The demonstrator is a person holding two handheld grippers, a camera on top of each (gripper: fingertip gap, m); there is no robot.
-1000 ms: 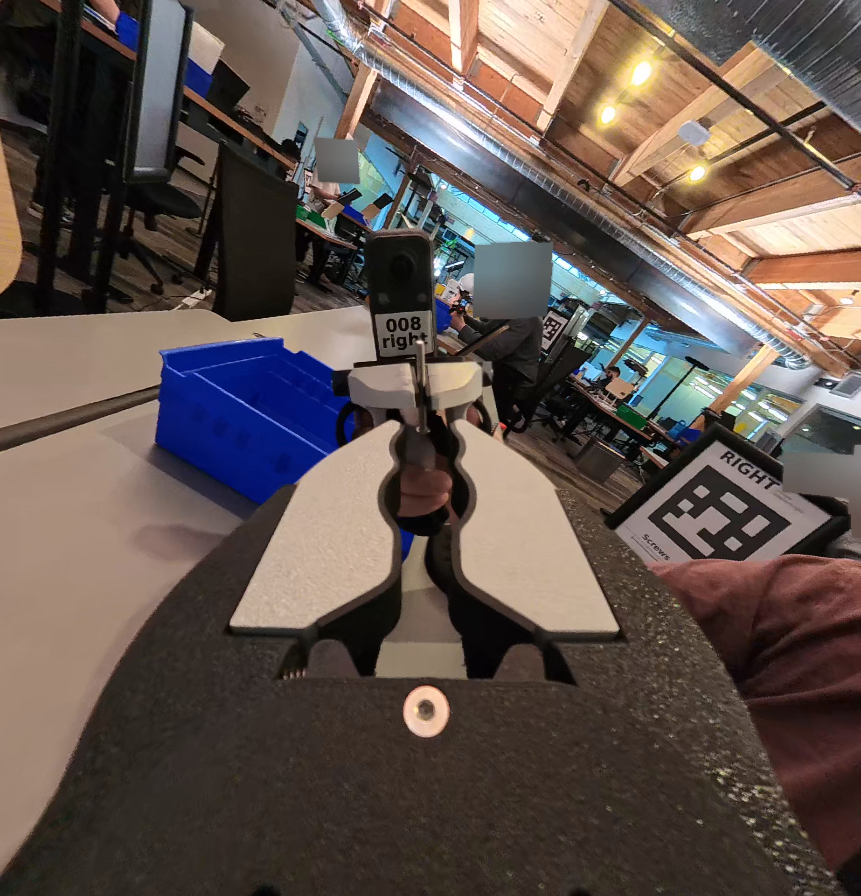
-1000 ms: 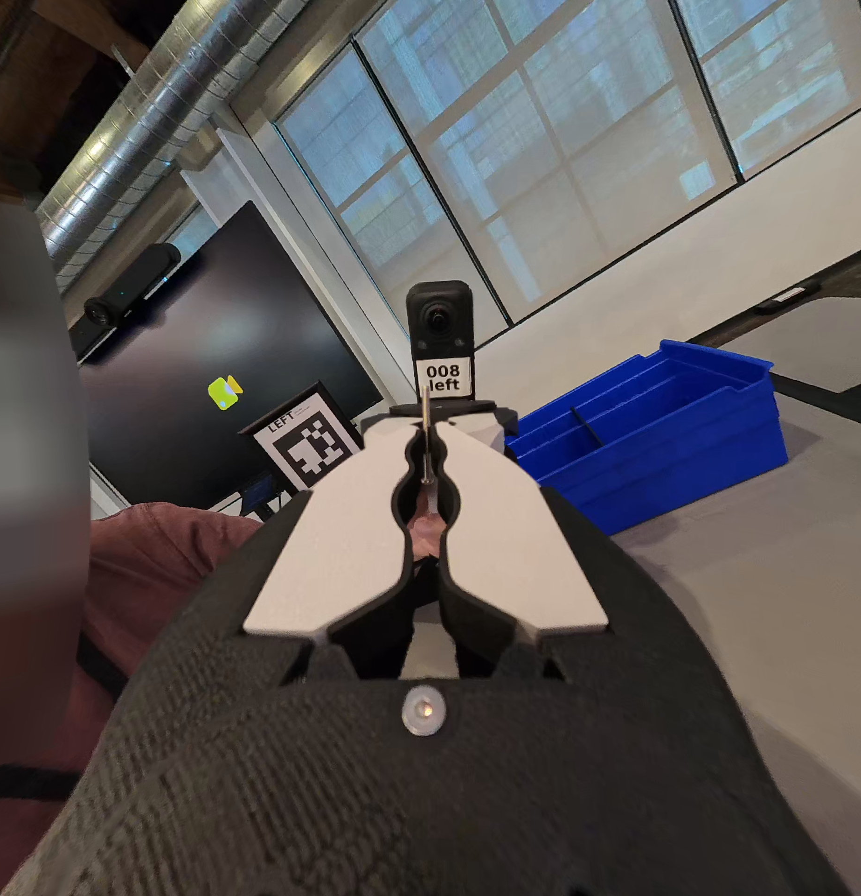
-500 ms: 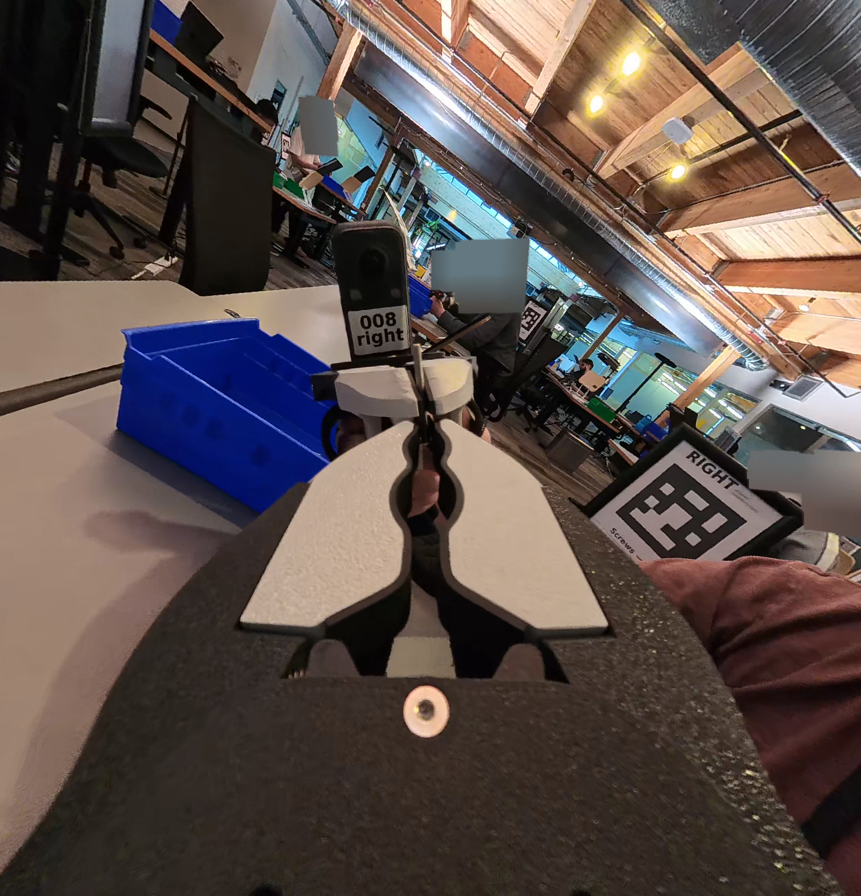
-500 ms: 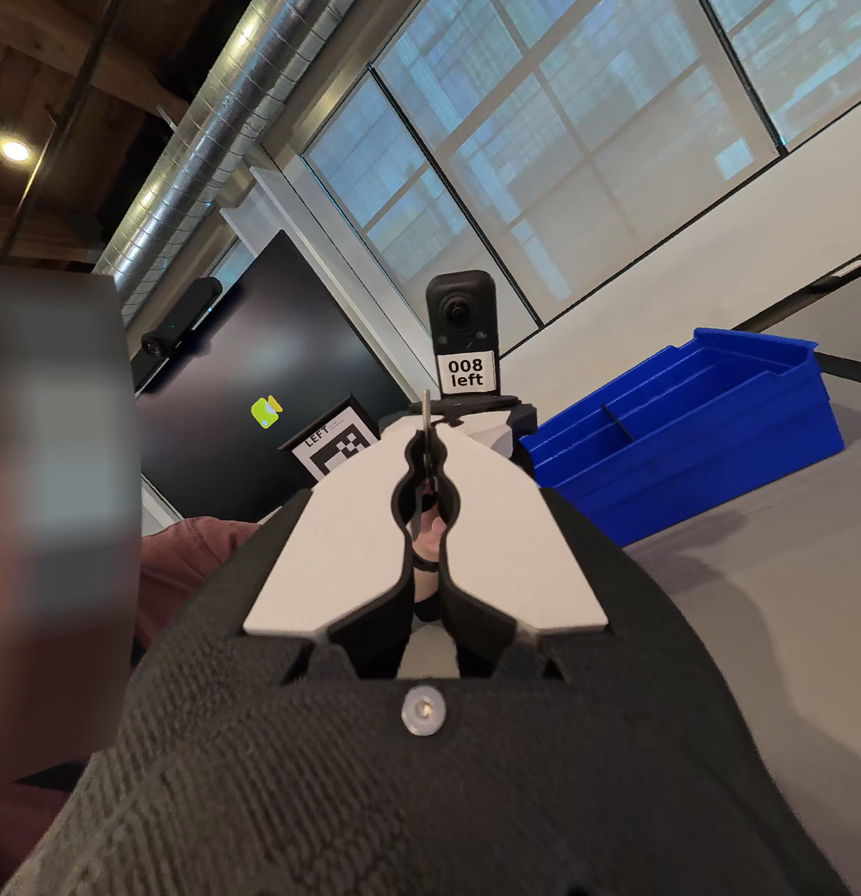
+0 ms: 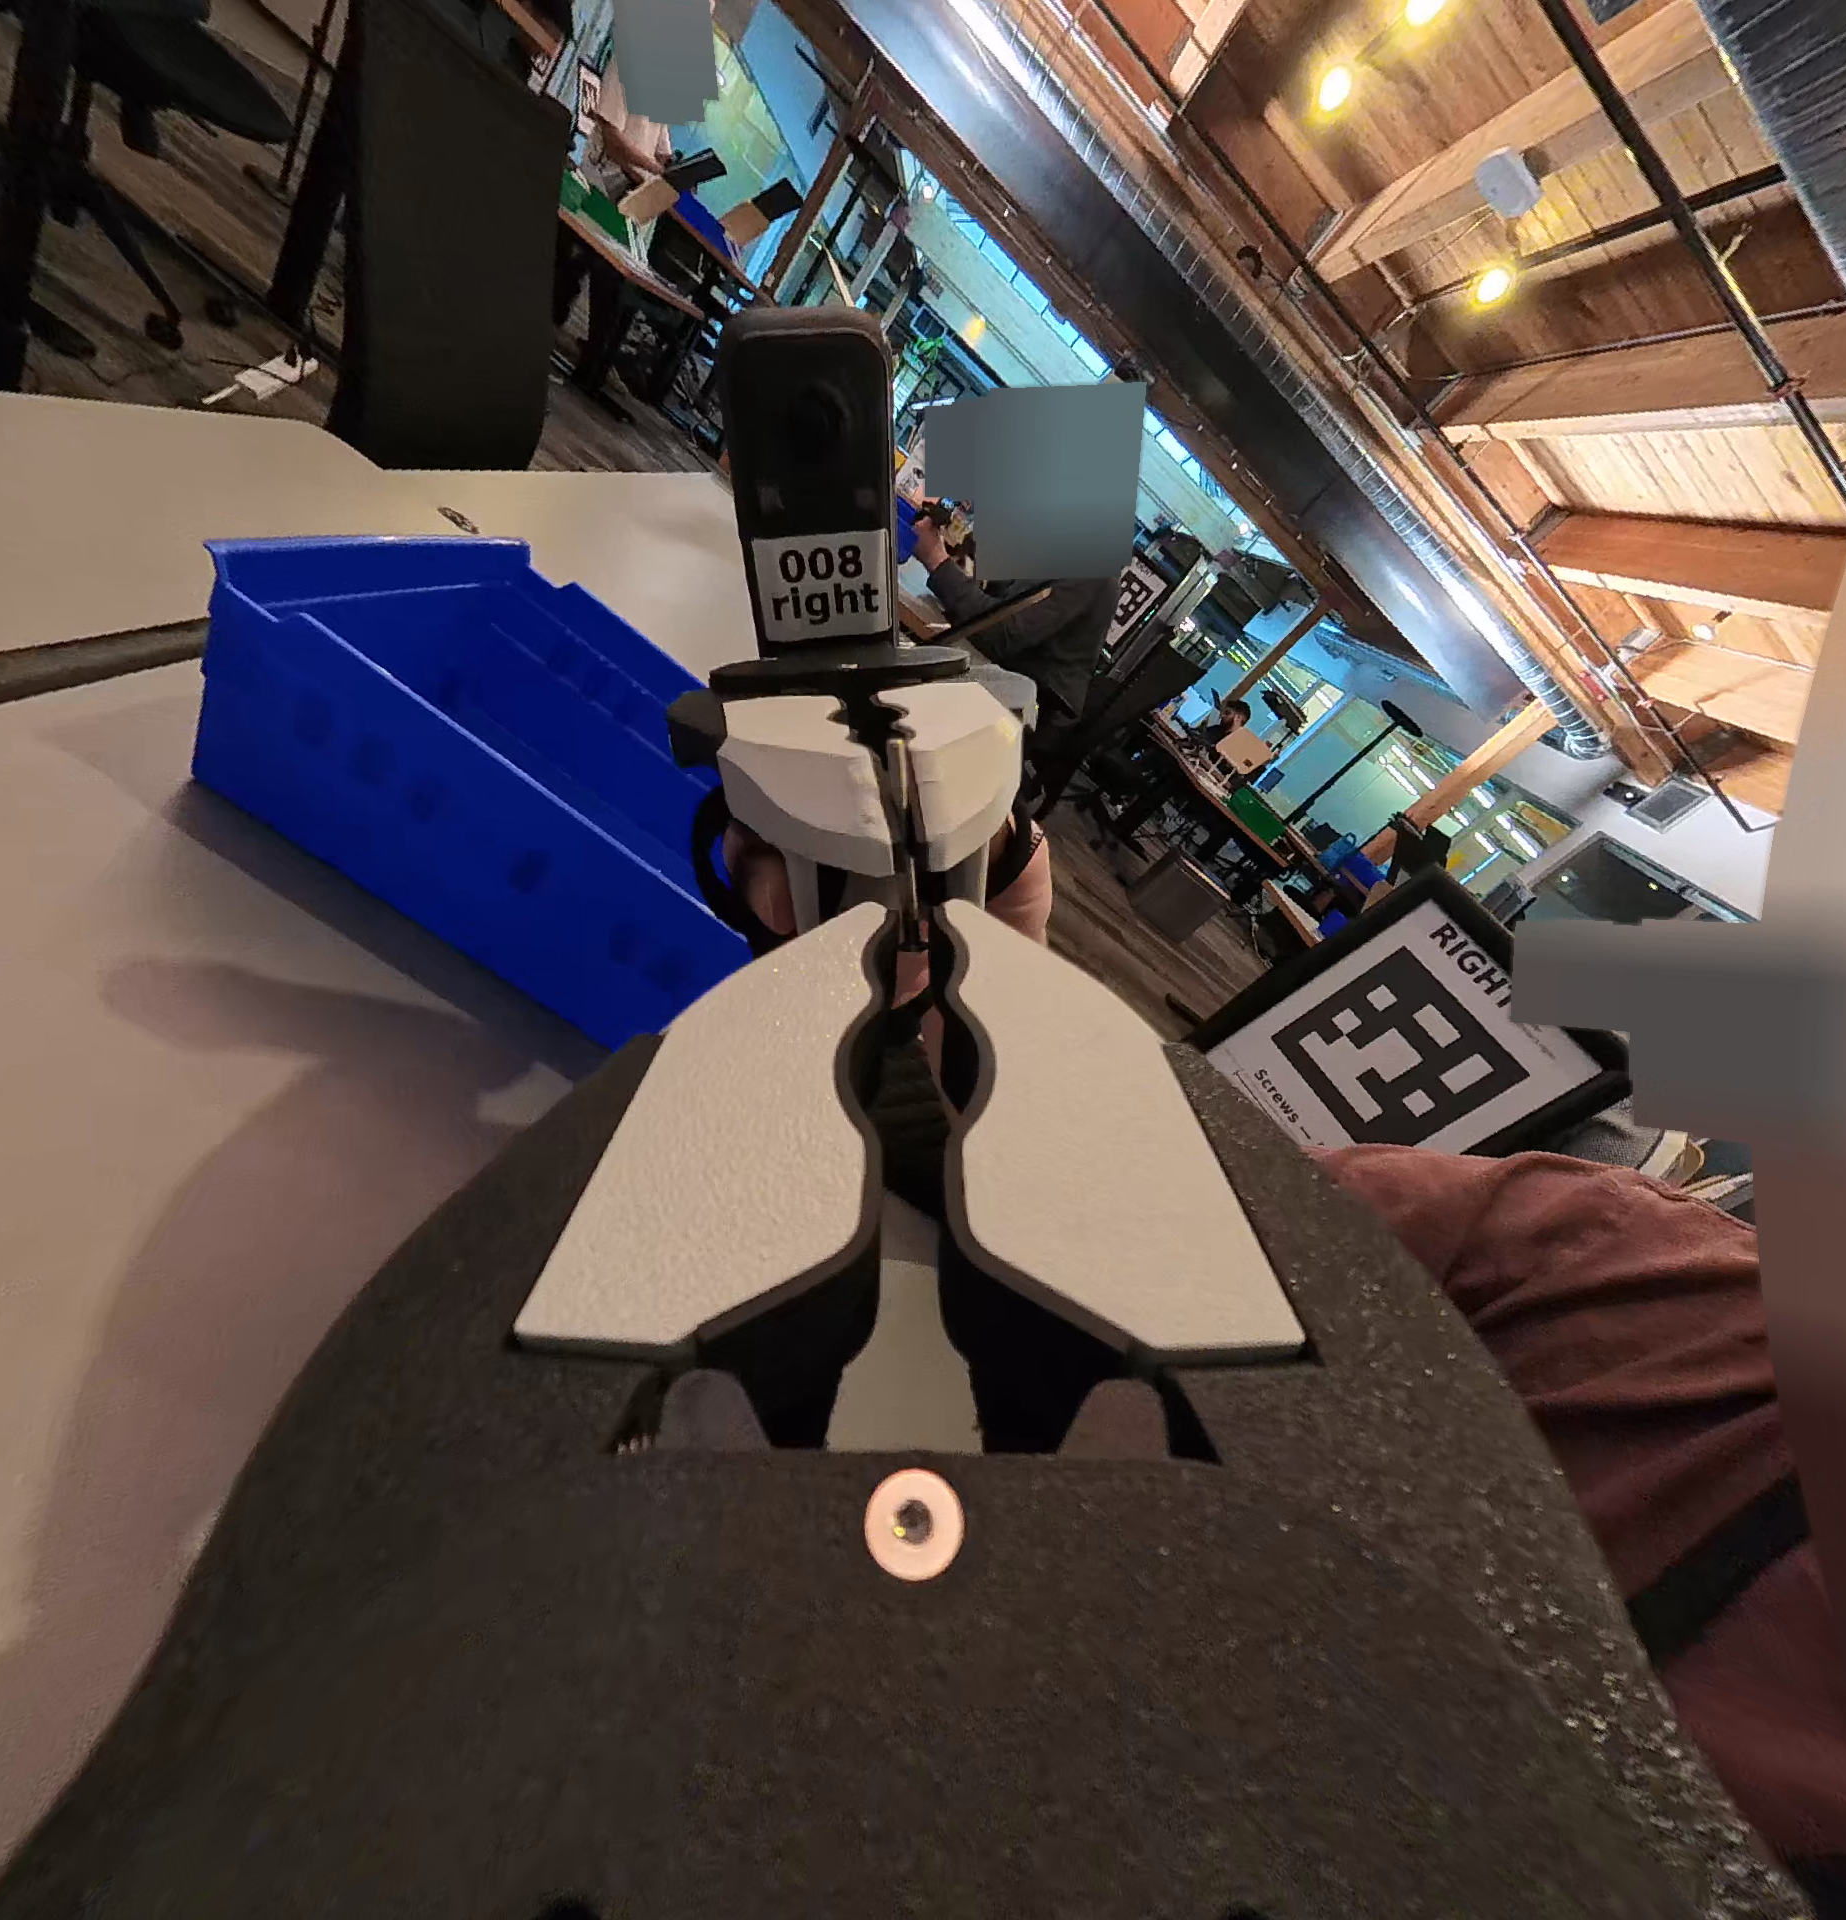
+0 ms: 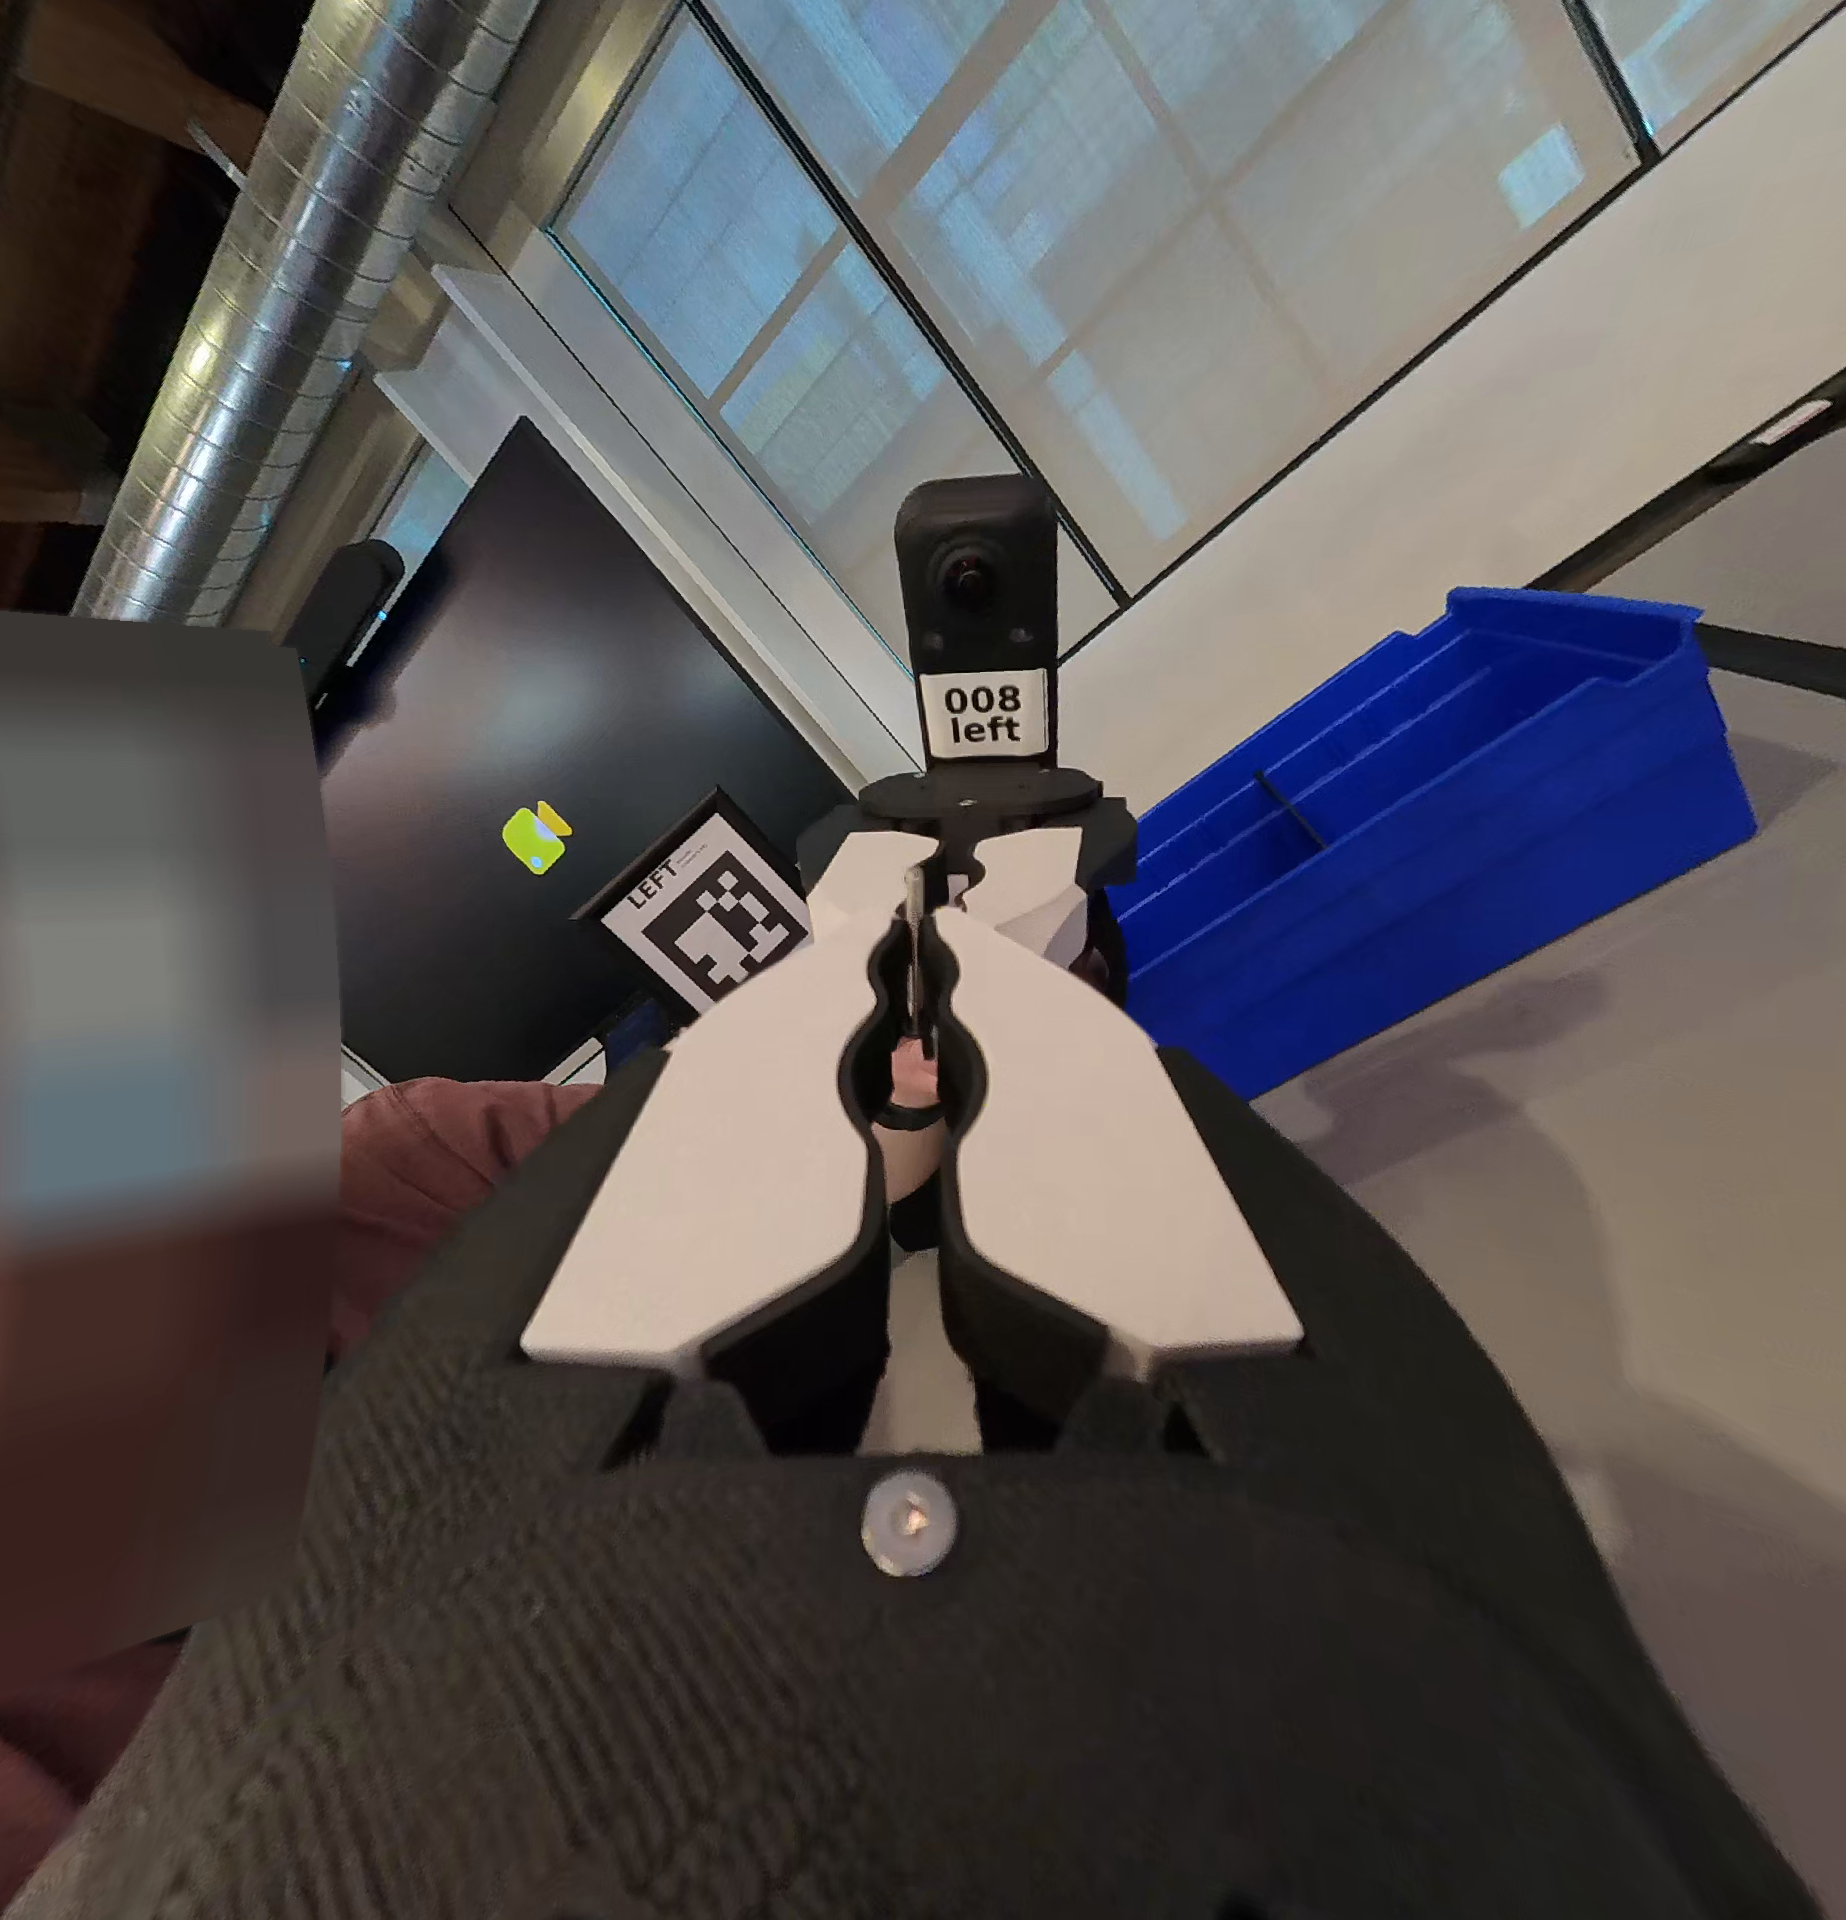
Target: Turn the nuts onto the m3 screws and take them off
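A thin metal m3 screw (image 5: 901, 821) sticks out of my right gripper (image 5: 891, 790), which faces me and is shut on it. My left gripper (image 5: 914, 928) is shut, its tips pinched on the screw's near end. In the right wrist view the right gripper (image 6: 914, 925) is shut on the screw (image 6: 914, 940), and the left gripper (image 6: 945, 868) meets it tip to tip. Both are held in the air above the grey table (image 5: 119, 1039). Any nut is too small to make out.
A blue divided bin (image 5: 431, 748) stands on the table beside the grippers and also shows in the right wrist view (image 6: 1470, 831). Framed marker boards stand near the person (image 5: 1407, 1049) (image 6: 721, 925). A dark screen (image 6: 545, 727) is behind. A maroon sleeve (image 5: 1573, 1351) is at the right. My left and right fingertips are right by each other.
My left gripper was open a second ago and has shut on the screw's end. The two grippers have drawn closer, and both views have tilted.
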